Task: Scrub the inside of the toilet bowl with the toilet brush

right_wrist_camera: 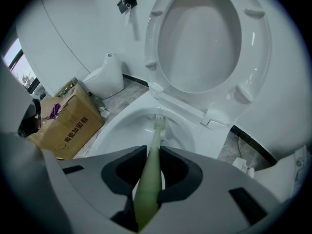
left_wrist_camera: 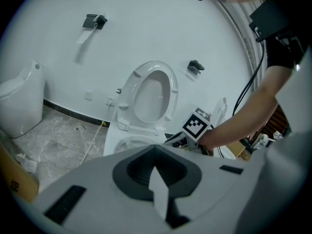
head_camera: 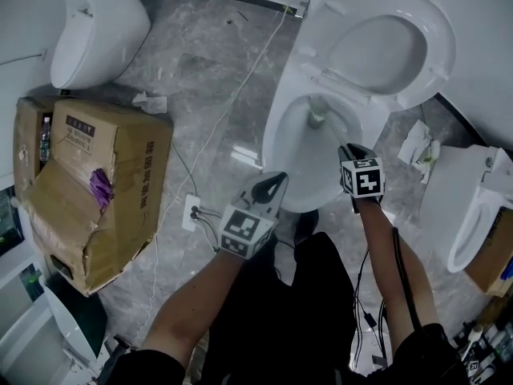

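Note:
The white toilet bowl [head_camera: 282,147] stands with its seat and lid [head_camera: 385,46] raised against the wall. My right gripper [head_camera: 346,149] hangs over the bowl's near right rim, shut on the pale green handle of the toilet brush [right_wrist_camera: 155,150]. The brush's bristle head [head_camera: 317,119] is down inside the bowl at the far side, also shown in the right gripper view as the brush head [right_wrist_camera: 160,121]. My left gripper [head_camera: 277,181] hovers at the bowl's front left rim, shut with nothing in it. In the left gripper view, the left gripper [left_wrist_camera: 156,150] faces the bowl [left_wrist_camera: 127,143] and the right gripper [left_wrist_camera: 176,139].
A battered cardboard box [head_camera: 96,183] sits on the grey stone floor to the left. A white fixture [head_camera: 96,22] stands at the back left and another toilet [head_camera: 473,215] at the right. A wall-cable socket [head_camera: 192,212] and crumpled paper [head_camera: 417,147] lie beside the bowl.

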